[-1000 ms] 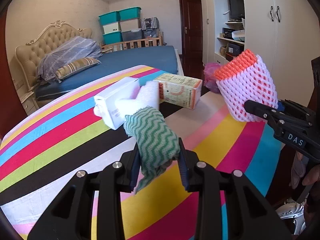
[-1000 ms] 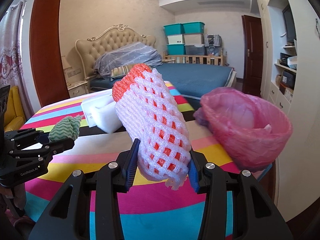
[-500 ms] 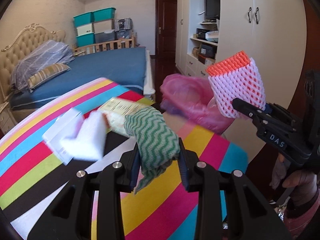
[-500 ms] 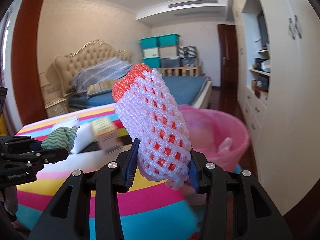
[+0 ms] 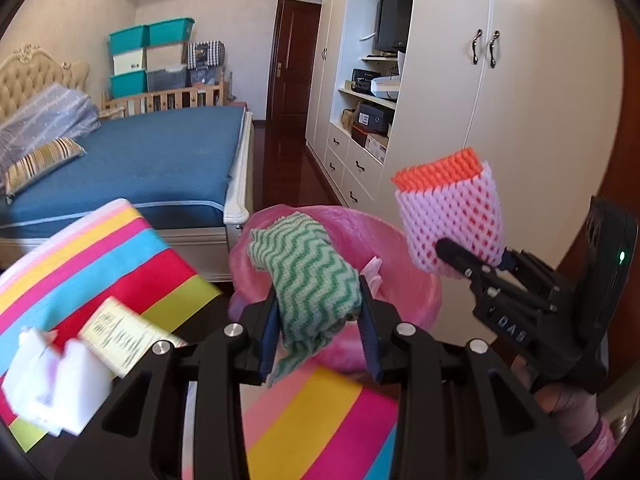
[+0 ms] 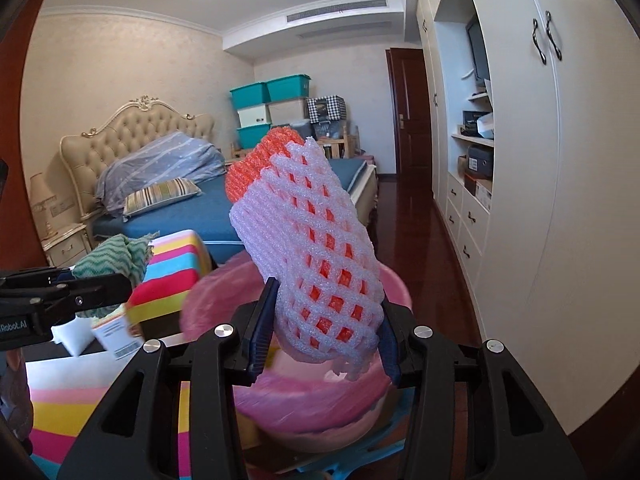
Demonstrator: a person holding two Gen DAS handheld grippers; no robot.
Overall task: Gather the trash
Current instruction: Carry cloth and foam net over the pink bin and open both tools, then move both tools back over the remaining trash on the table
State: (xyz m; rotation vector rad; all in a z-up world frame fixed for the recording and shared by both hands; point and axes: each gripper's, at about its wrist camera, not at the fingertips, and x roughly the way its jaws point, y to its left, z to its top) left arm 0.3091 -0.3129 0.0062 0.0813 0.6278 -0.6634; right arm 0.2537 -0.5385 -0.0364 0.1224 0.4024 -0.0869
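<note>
My left gripper (image 5: pixel 318 304) has a green zigzag cloth (image 5: pixel 308 268) between its pads, and its jaws are opening. It hangs over the near rim of a pink bag-lined bin (image 5: pixel 404 292). My right gripper (image 6: pixel 328 320) has a white foam fruit net with an orange core (image 6: pixel 316 248) between its pads; its jaws are opening too. It is above the same bin (image 6: pixel 208 304). In the left wrist view the right gripper (image 5: pixel 460 256) and its foam net (image 5: pixel 452 208) are at the right. In the right wrist view the left gripper (image 6: pixel 104 284) and the cloth (image 6: pixel 116 256) are at the left.
A striped tablecloth (image 5: pixel 100 248) covers the table at the left, with a yellowish carton (image 5: pixel 120 336) and white foam blocks (image 5: pixel 56 384) on it. Behind stand a blue bed (image 5: pixel 140 160) and a white wardrobe (image 5: pixel 500 120). Dark wooden floor runs to the door.
Both grippers have swung right, away from the table's middle and over to the pink bin, each carrying its item. The carton and foam blocks have slid to the left of the views.
</note>
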